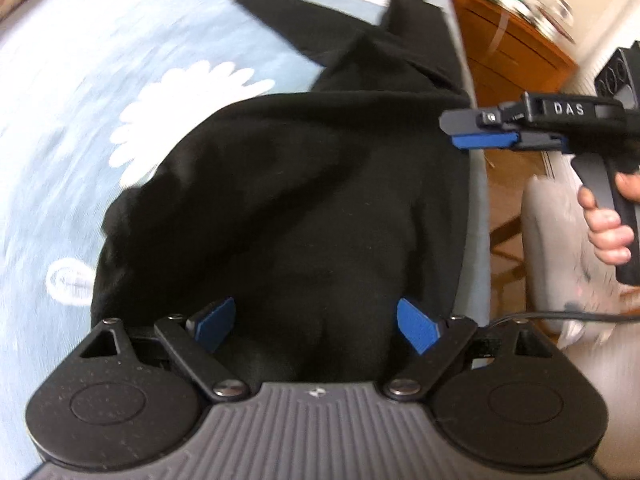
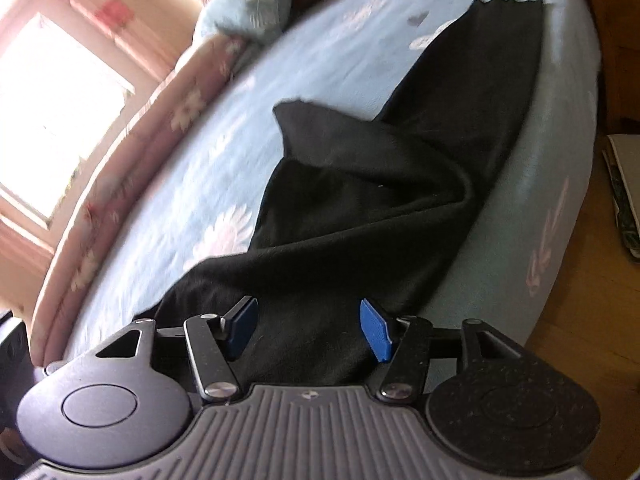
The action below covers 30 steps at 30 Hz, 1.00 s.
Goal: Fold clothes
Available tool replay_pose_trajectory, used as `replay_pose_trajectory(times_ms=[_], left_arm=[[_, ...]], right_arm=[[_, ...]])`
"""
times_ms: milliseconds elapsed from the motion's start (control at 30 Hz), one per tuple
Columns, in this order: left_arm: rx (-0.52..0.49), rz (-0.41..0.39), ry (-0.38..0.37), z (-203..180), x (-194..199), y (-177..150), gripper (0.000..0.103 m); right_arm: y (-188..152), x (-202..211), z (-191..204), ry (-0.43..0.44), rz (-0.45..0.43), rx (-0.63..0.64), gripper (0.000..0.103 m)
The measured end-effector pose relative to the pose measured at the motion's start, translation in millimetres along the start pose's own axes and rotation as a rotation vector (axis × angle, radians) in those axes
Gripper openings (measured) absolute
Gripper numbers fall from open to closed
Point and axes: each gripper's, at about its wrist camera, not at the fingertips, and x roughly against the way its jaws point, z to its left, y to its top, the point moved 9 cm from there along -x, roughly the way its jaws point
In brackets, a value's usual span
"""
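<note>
While black trousers [image 1: 288,200] hug the bed's right edge [image 1: 476,216], both hand-held grippers, left [image 1: 316,324] and right [image 2: 308,330], gape released.

Left gripper [image 1: 316,326] jaws spread; right gripper [image 2: 309,328] jaws spread, hand [image 1: 608,220] gripping handle.

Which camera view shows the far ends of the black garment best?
The right wrist view: the black garment runs away up the bed, both ends visible. In the left wrist view its bulk fills the frame and the ends look short and blurred.
</note>
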Motion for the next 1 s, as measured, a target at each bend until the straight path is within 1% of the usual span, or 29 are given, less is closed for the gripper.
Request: replay_pose_trajectory(times_ms=[133, 233, 333, 433, 500, 600, 700, 767, 833, 933, 1000], left_arm=[[0.105, 0.016, 0.033, 11, 7, 4, 0.088], [0.182, 0.018, 0.052, 20, 12, 7, 0.088], [0.241, 0.004, 0.058, 25, 18, 9, 0.088], [0.299, -0.005, 0.084, 25, 18, 10, 0.088], [0.36, 0.0, 0.085, 24, 14, 10, 0.088], [0.445, -0.006, 0.103, 19, 9, 12, 0.088], [0.525, -0.005, 0.119, 15, 3, 14, 0.088], [0.561, 0.007, 0.097, 9, -3, 17, 0.088], [0.561, 0.023, 0.072, 3, -8, 19, 0.088], [0.532, 0.036, 0.104, -1, -12, 20, 0.088], [0.544, 0.029, 0.142, -1, -13, 17, 0.088]], right_arm=[[22, -14, 24, -0.059, 0.132, 0.037, 0.062], [50, -28, 48, -0.123, 0.195, 0.083, 0.062], [83, -45, 73, -0.162, 0.21, 0.141, 0.062], [113, -63, 91, -0.175, 0.231, 0.202, 0.062], [129, -74, 99, -0.18, 0.252, 0.256, 0.062], [139, -93, 112, -0.147, 0.322, 0.363, 0.062], [137, -107, 114, -0.156, 0.417, 0.514, 0.062], [136, -112, 113, -0.146, 0.481, 0.621, 0.062], [135, -118, 115, -0.111, 0.539, 0.721, 0.062], [128, -128, 128, -0.002, 0.635, 0.855, 0.062], [122, -140, 136, 0.051, 0.683, 0.975, 0.062]])
